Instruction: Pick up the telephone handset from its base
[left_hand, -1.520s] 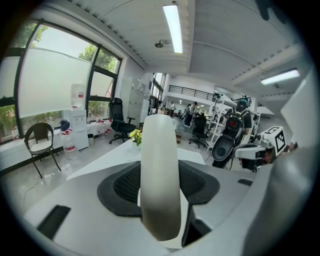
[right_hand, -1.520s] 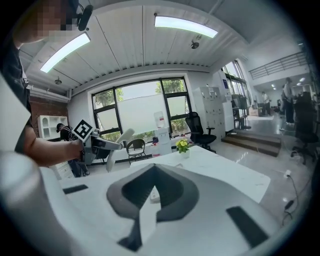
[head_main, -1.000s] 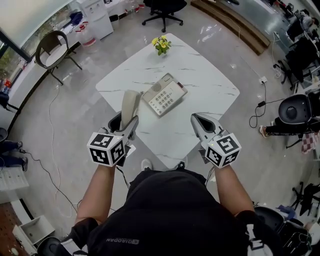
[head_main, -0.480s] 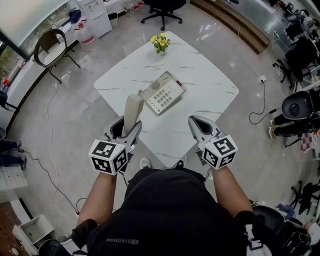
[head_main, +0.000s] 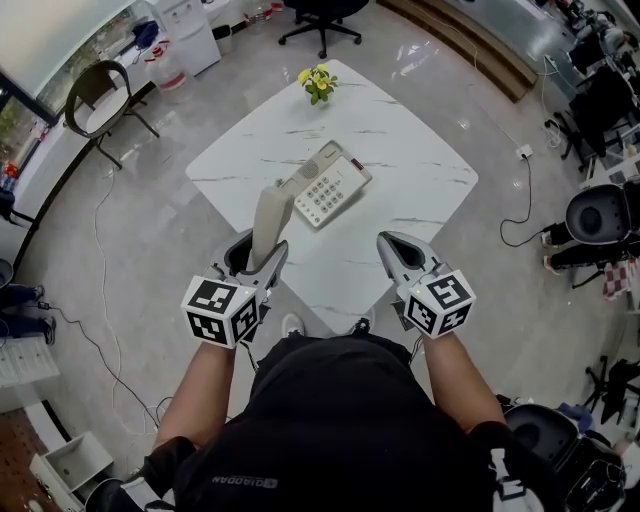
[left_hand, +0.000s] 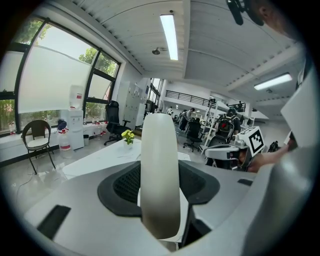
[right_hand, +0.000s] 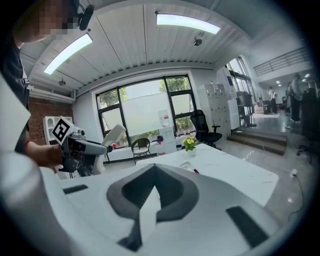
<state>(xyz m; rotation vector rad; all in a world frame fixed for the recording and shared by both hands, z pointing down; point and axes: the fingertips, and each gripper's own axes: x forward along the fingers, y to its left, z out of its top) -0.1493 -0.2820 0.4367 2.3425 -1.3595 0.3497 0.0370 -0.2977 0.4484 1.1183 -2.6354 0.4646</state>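
A beige telephone handset (head_main: 271, 218) stands up out of my left gripper (head_main: 255, 252), which is shut on its lower end, over the near left edge of the white marble table (head_main: 400, 170). In the left gripper view the handset (left_hand: 160, 175) rises upright between the two jaws. The telephone base (head_main: 327, 186), beige with a keypad, lies mid-table beyond the handset, its cradle bare. My right gripper (head_main: 390, 245) hovers over the table's near right edge, shut with nothing in it. In the right gripper view the jaws (right_hand: 150, 200) meet, and the left gripper (right_hand: 80, 146) with the handset (right_hand: 114, 135) shows at left.
A small pot of yellow flowers (head_main: 317, 83) stands at the table's far corner. A brown chair (head_main: 95, 100) is on the floor at far left, a black office chair (head_main: 320, 15) beyond the table. Cables trail on the floor to the left and right.
The left gripper has lifted the handset a little higher and further right, so its top now overlaps the base's near corner. The right gripper has hardly moved.
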